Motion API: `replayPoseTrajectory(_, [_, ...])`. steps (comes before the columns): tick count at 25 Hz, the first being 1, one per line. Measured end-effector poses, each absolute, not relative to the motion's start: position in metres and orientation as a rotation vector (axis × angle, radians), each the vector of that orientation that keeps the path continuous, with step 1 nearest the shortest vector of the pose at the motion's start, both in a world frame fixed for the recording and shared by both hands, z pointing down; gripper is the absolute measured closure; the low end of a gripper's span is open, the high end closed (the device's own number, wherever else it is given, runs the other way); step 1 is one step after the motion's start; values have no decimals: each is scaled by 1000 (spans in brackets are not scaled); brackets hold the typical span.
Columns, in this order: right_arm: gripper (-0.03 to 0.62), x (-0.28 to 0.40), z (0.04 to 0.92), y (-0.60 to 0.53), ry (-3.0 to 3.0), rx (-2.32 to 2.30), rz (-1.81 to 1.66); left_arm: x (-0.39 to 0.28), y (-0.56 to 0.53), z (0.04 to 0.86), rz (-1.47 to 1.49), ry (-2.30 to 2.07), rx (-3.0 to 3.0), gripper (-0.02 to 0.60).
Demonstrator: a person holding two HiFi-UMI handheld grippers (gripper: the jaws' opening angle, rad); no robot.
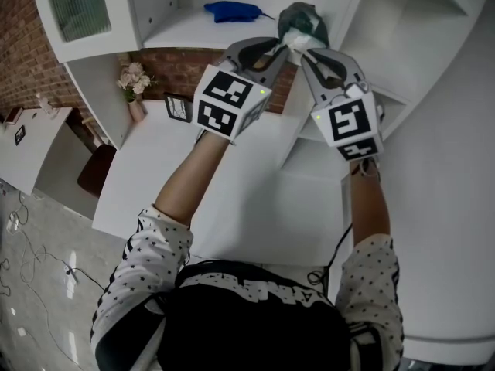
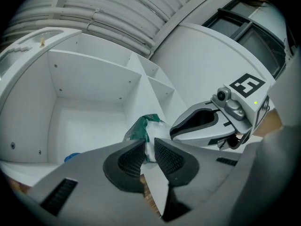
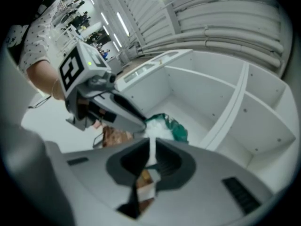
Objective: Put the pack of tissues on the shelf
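The pack of tissues (image 1: pixel 303 20), green and white in crinkled plastic, hangs in front of the upper shelf compartment (image 1: pixel 193 29), held between both grippers. My left gripper (image 1: pixel 285 43) comes in from the left and is shut on the pack's lower white end (image 2: pixel 149 134). My right gripper (image 1: pixel 304 52) comes in from the right. In the right gripper view its jaws (image 3: pixel 151 150) pinch a thin white flap of the wrapper below the pack (image 3: pixel 165 127). In the left gripper view the right gripper (image 2: pixel 214 124) sits close beside the pack.
A blue object (image 1: pixel 232 10) lies on the shelf board left of the pack. A slanted white divider (image 1: pixel 348 14) borders the compartment on the right. Below are a white desk (image 1: pixel 170 176), a flower vase (image 1: pixel 135 91) and a picture frame (image 1: pixel 178 107) against a brick wall.
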State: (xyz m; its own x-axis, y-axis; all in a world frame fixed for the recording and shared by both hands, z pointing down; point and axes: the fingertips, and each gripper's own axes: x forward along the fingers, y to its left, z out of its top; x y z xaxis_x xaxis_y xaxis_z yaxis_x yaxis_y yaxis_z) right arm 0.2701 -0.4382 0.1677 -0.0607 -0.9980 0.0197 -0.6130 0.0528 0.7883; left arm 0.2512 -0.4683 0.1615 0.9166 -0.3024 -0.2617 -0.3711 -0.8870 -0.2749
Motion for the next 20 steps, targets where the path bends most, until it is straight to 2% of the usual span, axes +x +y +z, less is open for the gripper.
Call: replayPoseTrajectory(20, [542, 282, 169, -465, -1680, 1679, -771, 259, -486, 166, 198, 480, -2726, 491])
